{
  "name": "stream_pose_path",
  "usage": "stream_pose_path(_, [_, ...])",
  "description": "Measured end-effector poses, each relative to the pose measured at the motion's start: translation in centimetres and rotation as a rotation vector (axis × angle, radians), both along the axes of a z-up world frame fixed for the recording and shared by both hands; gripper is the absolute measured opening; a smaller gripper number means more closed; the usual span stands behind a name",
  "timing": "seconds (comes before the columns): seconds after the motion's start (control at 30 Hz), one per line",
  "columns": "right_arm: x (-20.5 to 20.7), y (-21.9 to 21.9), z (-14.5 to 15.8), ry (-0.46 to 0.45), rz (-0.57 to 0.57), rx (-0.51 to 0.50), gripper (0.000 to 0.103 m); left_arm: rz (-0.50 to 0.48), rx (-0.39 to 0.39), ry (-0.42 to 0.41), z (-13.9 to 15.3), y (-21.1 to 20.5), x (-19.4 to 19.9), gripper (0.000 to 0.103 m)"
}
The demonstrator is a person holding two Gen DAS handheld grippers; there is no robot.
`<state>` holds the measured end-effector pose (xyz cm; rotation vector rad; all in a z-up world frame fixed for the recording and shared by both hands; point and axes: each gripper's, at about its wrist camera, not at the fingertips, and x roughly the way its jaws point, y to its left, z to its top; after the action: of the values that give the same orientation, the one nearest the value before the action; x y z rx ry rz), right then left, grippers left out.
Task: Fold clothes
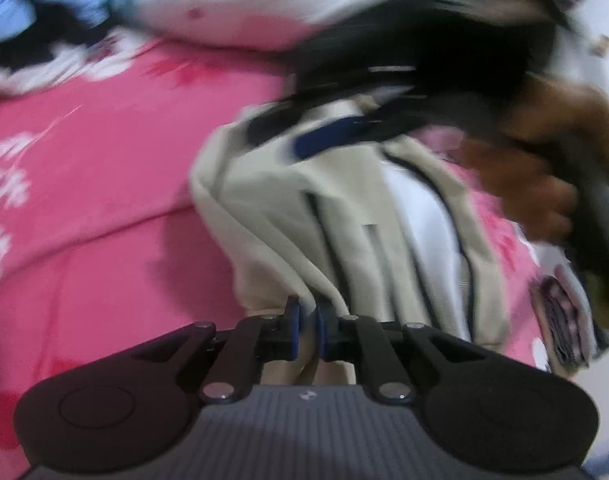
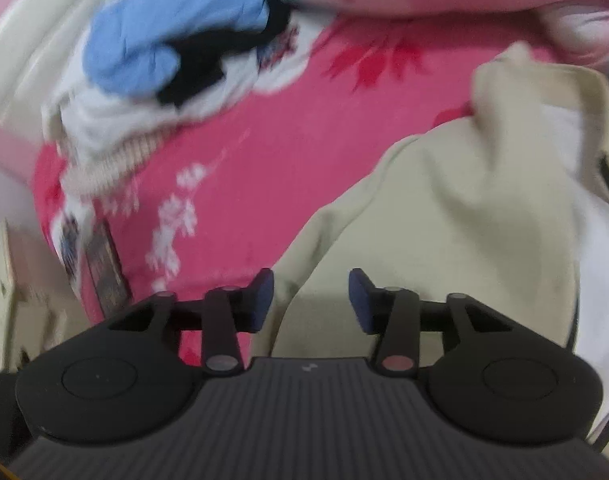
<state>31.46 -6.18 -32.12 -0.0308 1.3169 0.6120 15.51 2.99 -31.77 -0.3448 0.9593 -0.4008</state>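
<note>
A cream garment with white panels and dark piping [image 1: 344, 216] lies bunched on the pink flowered bedsheet [image 1: 104, 184]. My left gripper [image 1: 307, 320] is shut on its near edge, the cloth pinched between the blue pads. In the left wrist view the right gripper [image 1: 344, 136] shows blurred at the garment's far end, held by a hand [image 1: 536, 184]. In the right wrist view my right gripper [image 2: 310, 296] is open, its jaws wide apart over the same cream garment [image 2: 444, 216], gripping nothing.
A pile of clothes with a light blue piece [image 2: 172, 32], black and white pieces lies at the far left. A flowered pillow or quilt [image 1: 240, 4] lies along the back. A small patterned item [image 1: 560, 320] lies at the bed's right edge.
</note>
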Motion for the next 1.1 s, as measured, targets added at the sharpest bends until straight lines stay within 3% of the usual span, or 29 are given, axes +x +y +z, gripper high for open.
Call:
stream_pose_path(0.17, [-0.1,1.0,-1.4,0.038,0.107,-0.102,0.044,-0.066,-0.006,-0.054,0.2,-3.1,0.2,0.009])
stream_pose_path(0.23, [-0.2,1.2,-2.0,0.050,0.147,-0.144,0.033,-0.075,0.001,-0.068,0.2,-3.2,-0.1,0.009])
stream_pose_path(0.27, [-0.3,1.4,-2.3,0.055,0.167,-0.165,0.014,-0.074,0.005,-0.074,0.3,-3.0,-0.3,0.009])
stream_pose_path(0.33, [-0.3,1.2,-2.5,0.064,0.182,-0.175,0.007,-0.057,0.008,-0.086,0.6,-2.4,-0.4,0.009])
stream_pose_path(0.5, [1.0,-3.6,0.1,0.086,-0.104,0.150,0.006,0.042,0.020,-0.125,2.4,0.8,-0.4,0.009])
stream_pose_path(0.63, [1.8,-6.6,0.4,0.125,-0.309,0.432,0.006,0.193,0.073,-0.150,4.0,5.1,2.0,0.009])
stream_pose_path(0.83, [4.0,-7.0,-1.8,0.187,-0.512,0.853,0.006,0.309,0.296,-0.321,6.7,9.8,6.1,0.009])
stream_pose_path(0.87, [4.3,-6.7,-2.4,0.197,-0.531,0.910,0.006,0.317,0.311,-0.313,6.5,10.3,6.5,0.009])
stream_pose_path(0.93, [5.1,-6.1,-3.5,0.213,-0.550,0.959,0.006,0.326,0.315,-0.262,5.6,10.9,7.0,0.009])
stream_pose_path(1.03, [6.0,-5.2,-4.4,0.193,-0.533,0.818,0.008,0.340,0.321,-0.186,4.2,12.0,7.9,0.014])
stream_pose_path(1.1, [6.2,-5.1,-4.4,0.175,-0.515,0.742,0.009,0.371,0.256,-0.094,2.4,13.1,8.1,0.024])
